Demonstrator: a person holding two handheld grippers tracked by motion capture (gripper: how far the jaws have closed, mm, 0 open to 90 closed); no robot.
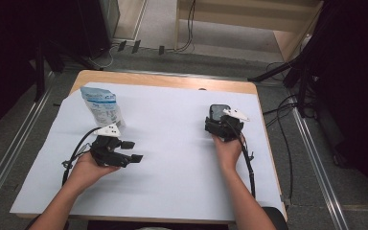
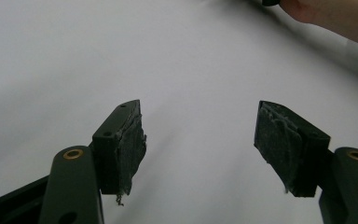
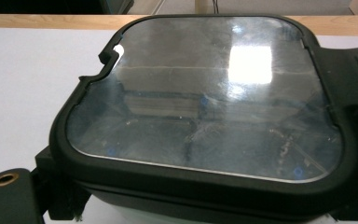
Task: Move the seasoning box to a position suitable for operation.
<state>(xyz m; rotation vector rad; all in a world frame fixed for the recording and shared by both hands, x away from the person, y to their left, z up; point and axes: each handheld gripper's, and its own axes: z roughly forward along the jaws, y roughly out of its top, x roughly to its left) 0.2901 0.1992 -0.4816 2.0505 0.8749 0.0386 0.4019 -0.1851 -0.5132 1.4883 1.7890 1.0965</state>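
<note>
A: State the location of the lidded black container (image 3: 200, 116).

B: Far right of the white sheet (image 1: 172, 158), clamped in the right gripper (image 1: 223, 125), jaws pressing its sides.

A: Handling properties?

B: Likely rigid and light: black plastic frame, rounded corners, glossy clear lid (scratched, probably slick). Grip the matte rim, not the lid.

A: Left gripper (image 2: 200, 147)?

B: Spread wide, holding nothing; worn rubber pads (image 2: 279, 142). Soft printed pouch (image 1: 100, 106) lies nearby, apart.
</note>
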